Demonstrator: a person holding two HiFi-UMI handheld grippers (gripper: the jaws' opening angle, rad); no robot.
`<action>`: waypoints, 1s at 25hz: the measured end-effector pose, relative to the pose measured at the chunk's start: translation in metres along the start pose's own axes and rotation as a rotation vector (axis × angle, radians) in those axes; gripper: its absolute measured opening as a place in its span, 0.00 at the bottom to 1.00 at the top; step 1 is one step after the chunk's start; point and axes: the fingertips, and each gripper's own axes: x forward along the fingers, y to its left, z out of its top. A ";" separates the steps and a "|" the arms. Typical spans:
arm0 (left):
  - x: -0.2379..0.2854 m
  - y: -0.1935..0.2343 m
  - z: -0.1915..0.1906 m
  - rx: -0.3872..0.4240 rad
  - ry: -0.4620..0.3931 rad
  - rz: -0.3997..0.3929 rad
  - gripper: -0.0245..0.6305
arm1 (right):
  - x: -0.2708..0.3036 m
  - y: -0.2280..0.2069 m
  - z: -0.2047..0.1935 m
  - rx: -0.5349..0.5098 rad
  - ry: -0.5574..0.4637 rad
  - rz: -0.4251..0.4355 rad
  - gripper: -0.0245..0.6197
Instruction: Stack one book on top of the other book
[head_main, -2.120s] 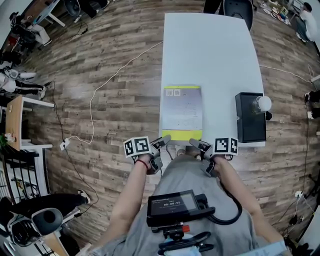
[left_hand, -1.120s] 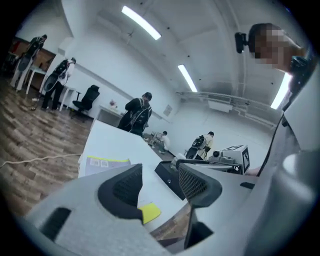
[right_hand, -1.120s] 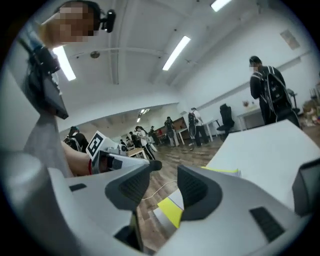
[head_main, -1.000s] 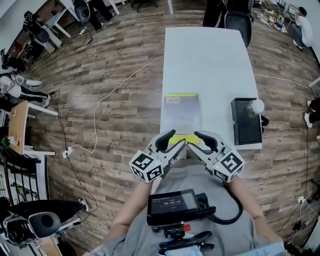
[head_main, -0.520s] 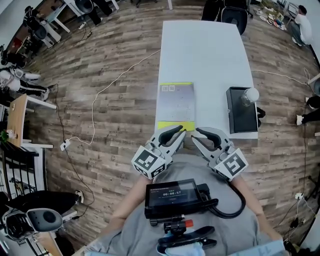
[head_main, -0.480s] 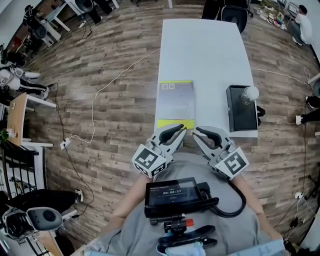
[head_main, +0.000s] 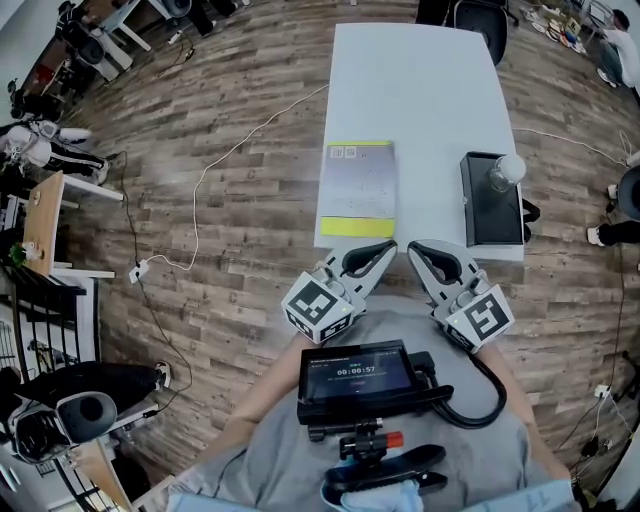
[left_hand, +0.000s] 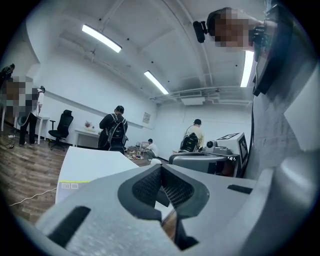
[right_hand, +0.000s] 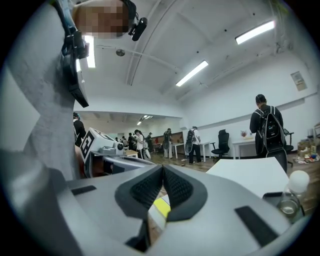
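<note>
Left tool (head_main: 378, 252) and right tool (head_main: 420, 252) just shut, both empty. Yellow-edged book (head_main: 357, 185) sits just above left tool, long axis up-frame; black book (head_main: 490, 215) upper right, nearer right tool.

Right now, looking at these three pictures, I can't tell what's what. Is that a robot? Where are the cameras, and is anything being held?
There is no robot here. A person holds a two-jaw tool in each hand: the left gripper and the right gripper.

The picture from above comes from a camera on the person's head, looking steeply down. The other two come from a camera riding on each gripper, looking along its own jaws.

On the white table lie a yellow-edged book and a black book, set apart from each other. A bottle seems to stand on the black one.

Nothing is held. Both grippers' jaws have just been closing and now meet on nothing, close to the table's near edge.
</note>
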 end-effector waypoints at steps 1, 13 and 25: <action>0.000 -0.002 0.000 0.000 0.002 -0.003 0.07 | -0.001 0.000 0.000 -0.001 0.000 -0.003 0.09; 0.006 0.000 0.003 -0.018 -0.001 -0.009 0.07 | -0.003 -0.010 0.005 -0.004 -0.009 -0.039 0.08; 0.008 0.001 0.003 -0.015 0.001 -0.007 0.07 | -0.002 -0.014 0.000 0.011 -0.006 -0.050 0.08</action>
